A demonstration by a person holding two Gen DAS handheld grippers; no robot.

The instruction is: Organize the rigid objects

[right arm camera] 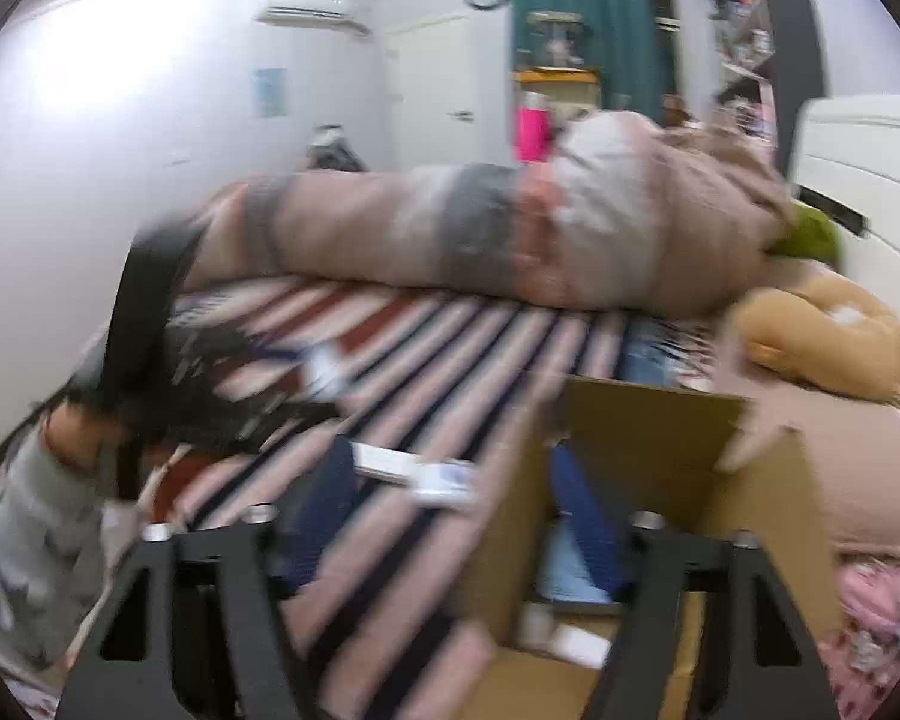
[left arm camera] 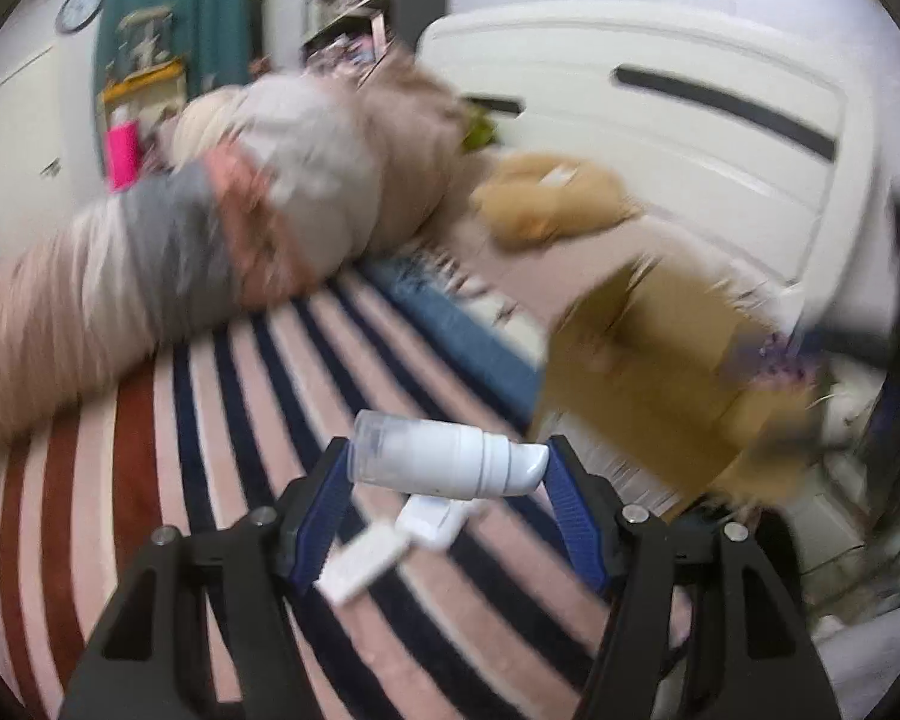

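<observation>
The left claw (left arm camera: 447,468) pinches a white pump bottle (left arm camera: 444,461) crosswise between its blue pads, above a striped bed cover (left arm camera: 258,420). Under the bottle lie two small white items (left arm camera: 390,540), too blurred to name. A brown cardboard box (left arm camera: 660,372) stands to the right, its far edge smeared by motion. The right claw (right arm camera: 450,510) is spread, one blue finger over the stripes and the other inside the cardboard box (right arm camera: 648,432); what lies in the box bottom is hard to make out. A long rolled blanket (right arm camera: 450,240) and a tan plush toy (right arm camera: 822,342) lie beyond.
</observation>
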